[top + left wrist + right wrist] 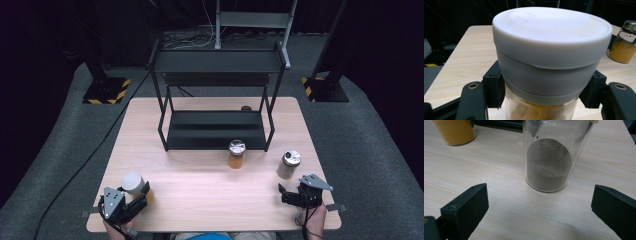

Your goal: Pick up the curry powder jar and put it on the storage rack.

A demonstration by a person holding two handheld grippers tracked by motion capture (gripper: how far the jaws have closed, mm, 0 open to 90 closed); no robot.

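White-lidded jar [551, 62]: glass body, orange powder inside, probably spice.

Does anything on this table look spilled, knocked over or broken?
Nothing stands out. The white-lidded jar sits upright in the left hand-held gripper, and the grey-powder jar and orange-powder jar stand upright on the table.

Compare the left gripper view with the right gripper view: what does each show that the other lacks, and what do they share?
Left gripper view alone: the white-lidded jar clamped between the left gripper pads, with orange-brown powder under its lid.

Right gripper view alone: the glass jar of grey powder standing on the table ahead of the open right gripper, untouched.

Both: the light wooden table and the orange powder jar, at the right edge in one, top left in the other.
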